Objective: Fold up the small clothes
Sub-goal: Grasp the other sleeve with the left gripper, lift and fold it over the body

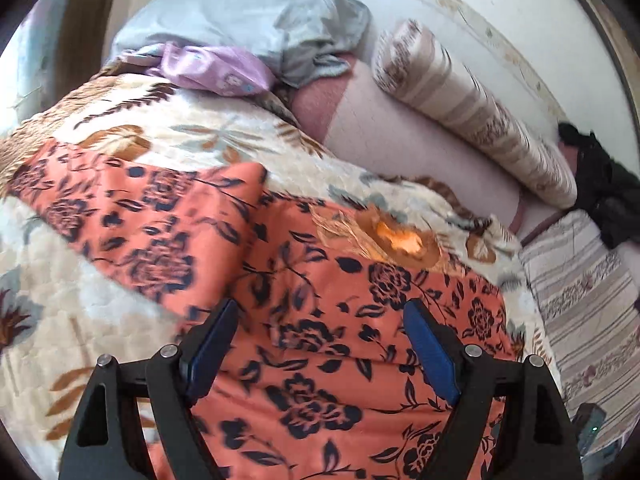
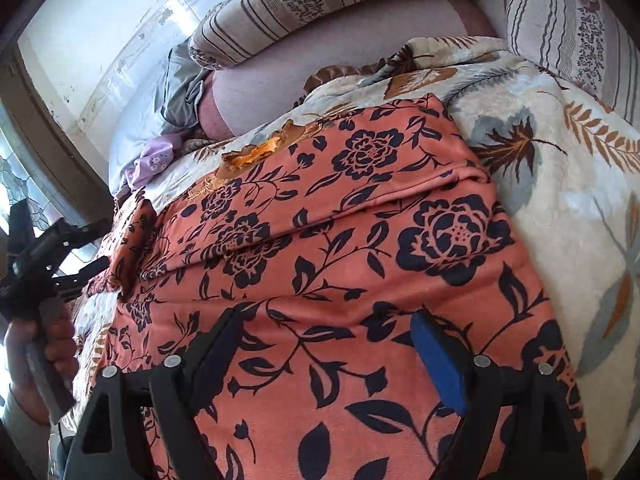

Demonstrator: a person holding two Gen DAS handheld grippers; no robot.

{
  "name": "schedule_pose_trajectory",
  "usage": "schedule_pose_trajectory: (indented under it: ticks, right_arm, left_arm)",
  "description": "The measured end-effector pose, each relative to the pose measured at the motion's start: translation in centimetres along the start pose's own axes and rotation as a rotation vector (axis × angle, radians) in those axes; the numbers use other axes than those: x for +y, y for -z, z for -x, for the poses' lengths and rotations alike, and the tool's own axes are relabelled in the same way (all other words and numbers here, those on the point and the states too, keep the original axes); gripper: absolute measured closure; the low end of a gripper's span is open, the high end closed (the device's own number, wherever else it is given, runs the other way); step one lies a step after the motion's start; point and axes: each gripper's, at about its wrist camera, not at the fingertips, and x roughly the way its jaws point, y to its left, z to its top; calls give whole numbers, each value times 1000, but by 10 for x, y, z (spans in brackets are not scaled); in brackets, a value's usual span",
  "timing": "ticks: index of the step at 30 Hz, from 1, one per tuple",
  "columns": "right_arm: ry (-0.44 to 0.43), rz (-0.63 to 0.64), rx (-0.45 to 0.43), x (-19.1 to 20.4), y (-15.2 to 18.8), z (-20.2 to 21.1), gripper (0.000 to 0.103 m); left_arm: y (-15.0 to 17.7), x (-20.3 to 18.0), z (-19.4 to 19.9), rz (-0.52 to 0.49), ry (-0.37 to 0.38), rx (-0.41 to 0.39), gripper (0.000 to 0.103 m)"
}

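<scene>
An orange garment with dark navy flowers point(image 1: 304, 288) lies spread on a cream leaf-patterned blanket point(image 1: 168, 128). One part sticks out to the left in the left wrist view. My left gripper point(image 1: 320, 320) is open just above the garment, its blue pads point(image 1: 430, 356) apart and empty. In the right wrist view the same garment point(image 2: 360, 216) fills the middle, with a fold ridge across it. My right gripper point(image 2: 328, 328) is open over its near part and holds nothing. The left gripper point(image 2: 44, 256) shows at the far left there, held by a hand.
A grey-blue pillow point(image 1: 240, 12) and a lilac cloth point(image 1: 212, 68) lie at the bed's head. Striped bolsters point(image 1: 472, 112) line the wall side. A dark cloth point(image 1: 600, 184) sits at the right. The blanket point(image 2: 560, 152) extends right of the garment.
</scene>
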Motion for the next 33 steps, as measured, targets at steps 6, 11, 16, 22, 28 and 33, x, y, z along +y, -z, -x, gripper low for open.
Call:
schedule_pose_trajectory:
  ticks: [6,11,16,22,28,33]
  right_arm:
    - [17,48,-17,6,10,-12,15]
    - [10,64,-4,7,11,-17,10]
    - [14,80,7,9,11,-20,7]
    - [7,77,8,8,11,-21,6]
    - [9,79,10,8,11,-22,5]
    - [-10,65,3,6,12,-21,5]
  left_arm:
    - [-39,173,38,442,-104,-99,18]
    - [-62,265,10,686,-96,-89,19]
    - [-79,297,-20,743,-113,-65,19]
    - [-94,306,-32,740,-114,-108,25]
    - [-93,329,-36,762,-239,-49,96]
    - [-125,263,-14,489,-352,-104,98]
